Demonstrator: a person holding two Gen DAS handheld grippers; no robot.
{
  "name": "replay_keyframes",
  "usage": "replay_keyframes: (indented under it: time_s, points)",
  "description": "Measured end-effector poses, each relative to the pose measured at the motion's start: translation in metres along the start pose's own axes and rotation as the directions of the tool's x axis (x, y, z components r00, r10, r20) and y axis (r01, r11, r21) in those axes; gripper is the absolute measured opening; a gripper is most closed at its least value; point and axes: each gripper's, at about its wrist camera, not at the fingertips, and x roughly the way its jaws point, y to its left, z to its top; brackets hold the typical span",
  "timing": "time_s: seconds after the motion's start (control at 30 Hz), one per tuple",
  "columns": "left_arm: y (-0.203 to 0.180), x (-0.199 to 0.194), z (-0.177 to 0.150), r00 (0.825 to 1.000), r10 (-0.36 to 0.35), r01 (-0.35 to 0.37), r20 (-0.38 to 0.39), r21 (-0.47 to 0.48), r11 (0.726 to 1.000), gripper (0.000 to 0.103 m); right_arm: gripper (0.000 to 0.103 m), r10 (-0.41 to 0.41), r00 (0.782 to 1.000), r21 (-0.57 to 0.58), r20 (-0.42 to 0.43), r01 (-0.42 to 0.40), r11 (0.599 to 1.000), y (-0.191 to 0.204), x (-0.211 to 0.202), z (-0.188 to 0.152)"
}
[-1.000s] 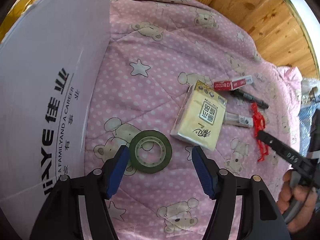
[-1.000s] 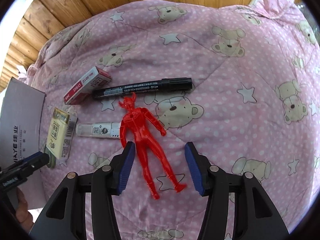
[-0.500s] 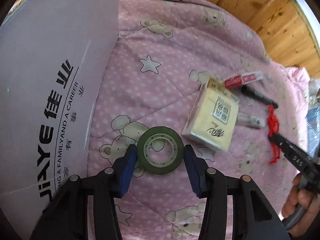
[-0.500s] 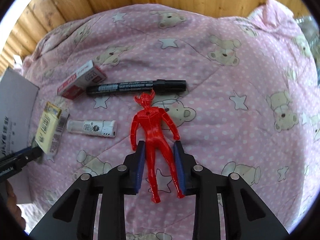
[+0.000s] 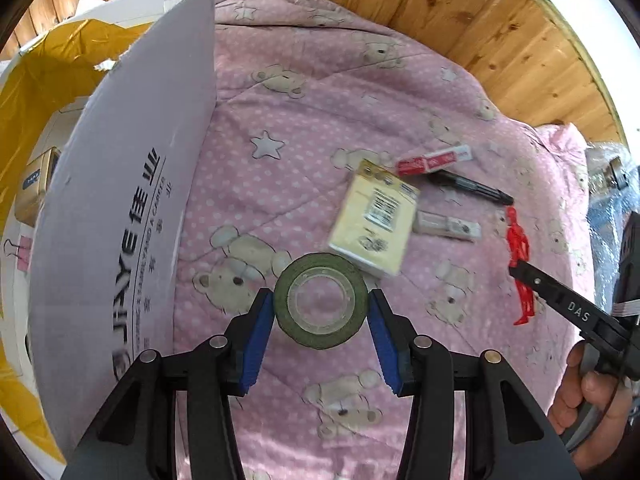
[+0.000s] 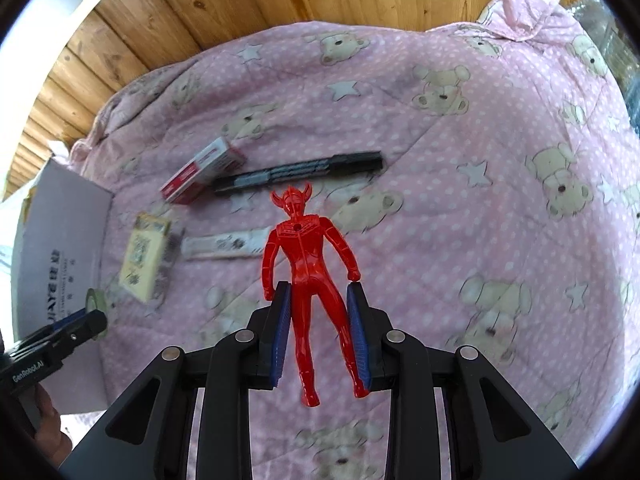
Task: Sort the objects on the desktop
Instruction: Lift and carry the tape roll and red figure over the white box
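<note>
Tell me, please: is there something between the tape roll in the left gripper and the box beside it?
Nothing visible lies between them. The left gripper holds the green tape roll right beside the cardboard box, with only pink blanket in the gap. The box's raised flap stands on that side, so the roll would probably need to go over it.

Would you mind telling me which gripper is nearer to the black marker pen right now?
Right. The right gripper, shut on the red toy figure, sits just below the black marker pen. The left gripper, holding the green tape roll, is farther off, beyond the yellow tissue pack.
</note>
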Motion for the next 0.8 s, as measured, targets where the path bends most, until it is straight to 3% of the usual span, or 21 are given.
replay_keyframes:
  time_s: [0.23,0.8]
  points:
    - [-0.012,-0.016,-0.016,0.999,-0.034,0.034,-0.005,0.021,0.999,0.049,0.029,0.036,0.999,0.012,-0.022,-0.036,0.999,0.011,-0.020,-0.020]
    - [-0.013,-0.084,-0.036,0.992,-0.077,0.076,0.096,0.015,0.997,0.049,0.029,0.089,0.995,-0.070,-0.036,-0.092,0.993,0.062,-0.062,-0.066]
